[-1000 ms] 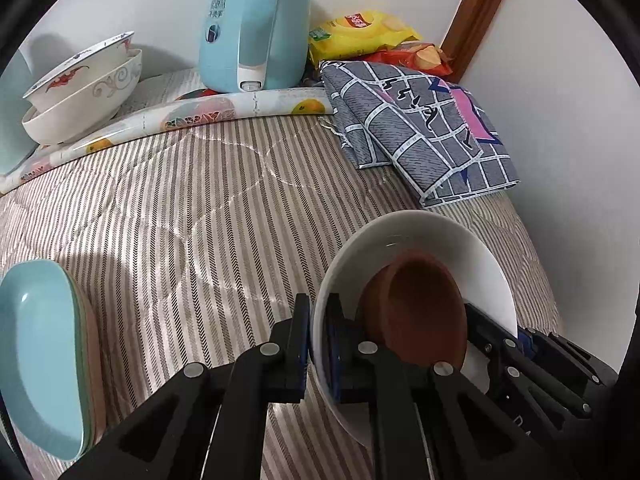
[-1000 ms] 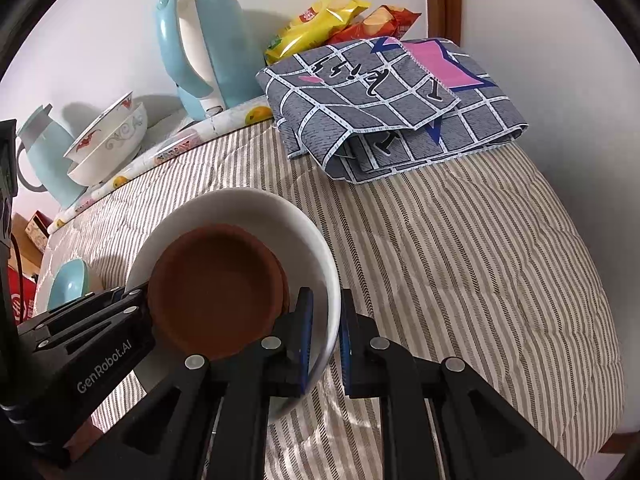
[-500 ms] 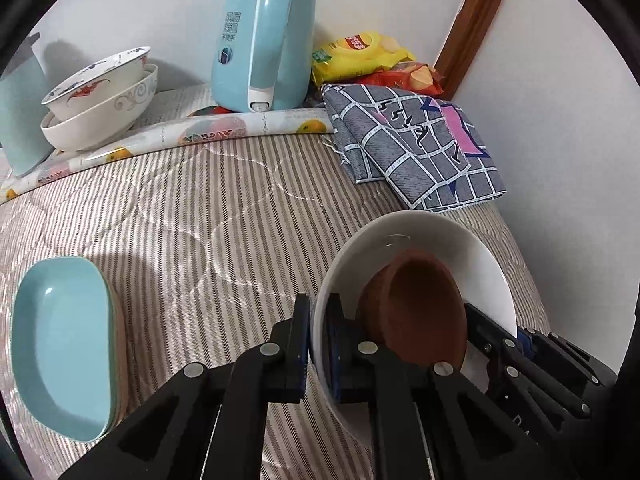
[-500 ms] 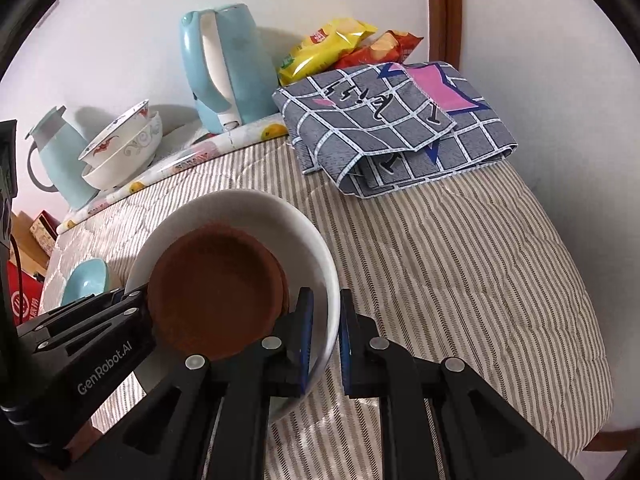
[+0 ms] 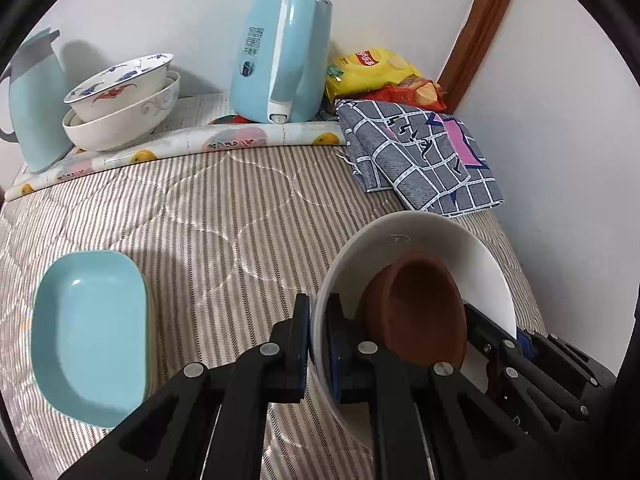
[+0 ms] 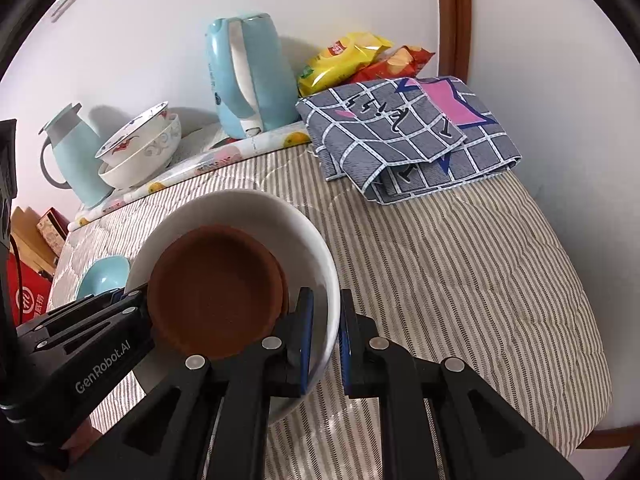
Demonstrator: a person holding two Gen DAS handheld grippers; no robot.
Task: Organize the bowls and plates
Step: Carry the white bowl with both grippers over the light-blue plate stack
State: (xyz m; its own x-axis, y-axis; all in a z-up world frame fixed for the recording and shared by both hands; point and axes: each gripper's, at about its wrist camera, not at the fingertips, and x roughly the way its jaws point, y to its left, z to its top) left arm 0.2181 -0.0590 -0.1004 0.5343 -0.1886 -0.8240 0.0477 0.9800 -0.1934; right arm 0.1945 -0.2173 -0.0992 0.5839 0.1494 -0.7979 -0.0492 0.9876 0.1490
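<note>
Both grippers hold one large white bowl (image 5: 424, 240) (image 6: 256, 212) above the striped bedcover. My left gripper (image 5: 318, 344) is shut on its left rim; my right gripper (image 6: 323, 340) is shut on its right rim. A brown dish (image 5: 420, 312) (image 6: 216, 292) lies inside the white bowl. A stack of light blue rectangular dishes (image 5: 88, 332) (image 6: 102, 276) sits on the bedcover to the left. Two stacked patterned bowls (image 5: 124, 104) (image 6: 140, 148) stand on the floral mat at the back left.
A blue electric kettle (image 5: 280, 56) (image 6: 248, 76) and a blue jug (image 5: 32, 96) (image 6: 70, 156) stand at the back by the wall. A folded grey checked cloth (image 5: 420, 156) (image 6: 404, 136) and snack bags (image 5: 376, 72) (image 6: 352, 60) lie at the back right. The bed edge falls off to the right.
Both grippers have drawn back and up with the white bowl. The blue dishes, jug and patterned bowls now show more fully; the grip has not changed.
</note>
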